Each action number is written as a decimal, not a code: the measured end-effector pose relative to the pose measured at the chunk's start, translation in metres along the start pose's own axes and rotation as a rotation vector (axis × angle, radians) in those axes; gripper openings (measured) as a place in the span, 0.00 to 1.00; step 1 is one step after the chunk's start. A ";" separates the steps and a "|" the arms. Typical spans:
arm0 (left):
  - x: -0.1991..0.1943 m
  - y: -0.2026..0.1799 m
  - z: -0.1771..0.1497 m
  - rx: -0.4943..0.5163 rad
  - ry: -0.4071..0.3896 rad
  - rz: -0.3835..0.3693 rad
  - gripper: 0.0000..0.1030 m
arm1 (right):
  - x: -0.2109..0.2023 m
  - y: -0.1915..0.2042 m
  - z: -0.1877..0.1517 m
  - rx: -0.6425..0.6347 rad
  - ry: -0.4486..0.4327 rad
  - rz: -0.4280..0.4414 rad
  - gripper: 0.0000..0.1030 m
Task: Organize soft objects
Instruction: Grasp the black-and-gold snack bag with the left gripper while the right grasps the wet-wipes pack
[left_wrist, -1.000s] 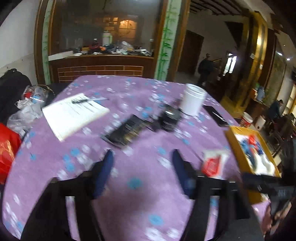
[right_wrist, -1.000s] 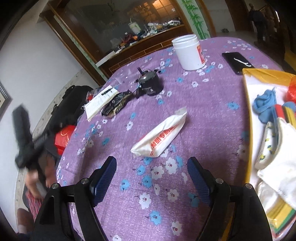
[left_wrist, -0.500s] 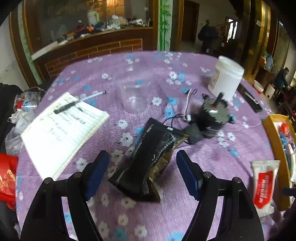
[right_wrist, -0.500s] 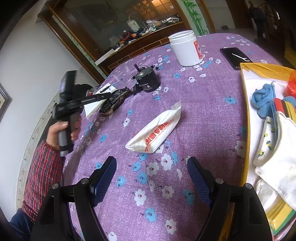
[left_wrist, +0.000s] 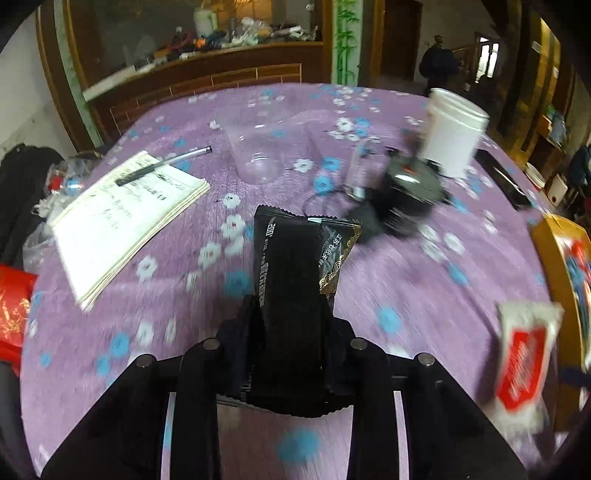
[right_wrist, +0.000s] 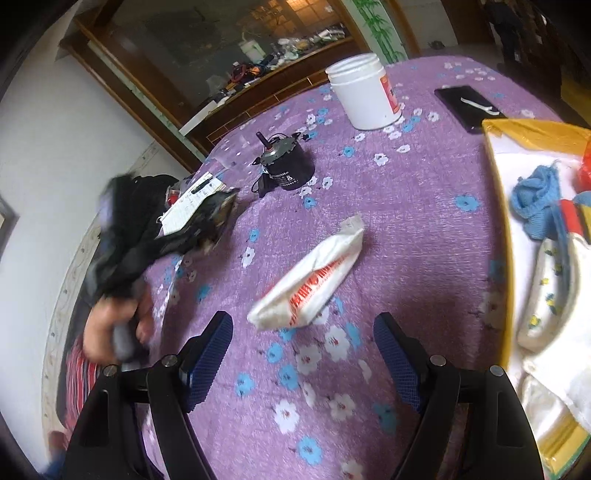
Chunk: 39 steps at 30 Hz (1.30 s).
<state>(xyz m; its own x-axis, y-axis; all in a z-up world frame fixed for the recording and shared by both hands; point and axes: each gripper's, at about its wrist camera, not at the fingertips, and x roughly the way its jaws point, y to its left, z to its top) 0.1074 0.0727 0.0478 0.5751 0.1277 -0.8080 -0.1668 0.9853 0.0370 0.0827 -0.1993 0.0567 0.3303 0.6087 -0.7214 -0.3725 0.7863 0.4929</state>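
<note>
Across the purple flowered tabletop (right_wrist: 406, 221), scattered clutter, much of it smeared by motion in the left wrist view. At the right edge, a yellow tray (right_wrist: 496, 206) cut off by the frame, piled with cloth items: a blue knitted piece (right_wrist: 535, 199), white fabric, others too cropped to name. On the far left, an open notebook (left_wrist: 122, 210) with a pen (left_wrist: 162, 166) lying across it. Farther back, a white tub (right_wrist: 365, 92), a black motor-like cylinder (right_wrist: 288, 166), a clear cup (left_wrist: 258, 155) barely discernible. Mid-table, a white-and-red soft pack (right_wrist: 310, 280) lying flat, just beyond the right gripper (right_wrist: 303, 354), fingers spread wide, grasping nothing. Clenched in the left gripper (left_wrist: 284, 332): a black snack pouch (left_wrist: 291, 266), fingertips hidden behind it, pouch lifted and pointing away. Seen from the right wrist, a blurred hand (right_wrist: 107, 325) gripping the left handle, red striped sleeve below.
</note>
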 end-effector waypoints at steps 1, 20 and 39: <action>-0.014 -0.004 -0.011 0.005 -0.015 -0.013 0.27 | 0.005 0.000 0.003 0.013 0.009 0.000 0.78; -0.031 -0.022 -0.090 -0.057 -0.038 -0.031 0.28 | 0.029 0.056 -0.016 -0.331 -0.018 -0.065 0.28; -0.025 -0.026 -0.093 -0.048 -0.041 -0.027 0.45 | 0.056 0.044 -0.035 -0.337 0.039 -0.043 0.43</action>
<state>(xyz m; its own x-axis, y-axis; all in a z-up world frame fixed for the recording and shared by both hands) 0.0222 0.0336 0.0125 0.6122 0.1062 -0.7835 -0.1884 0.9820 -0.0141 0.0547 -0.1345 0.0214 0.3207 0.5664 -0.7592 -0.6268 0.7278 0.2782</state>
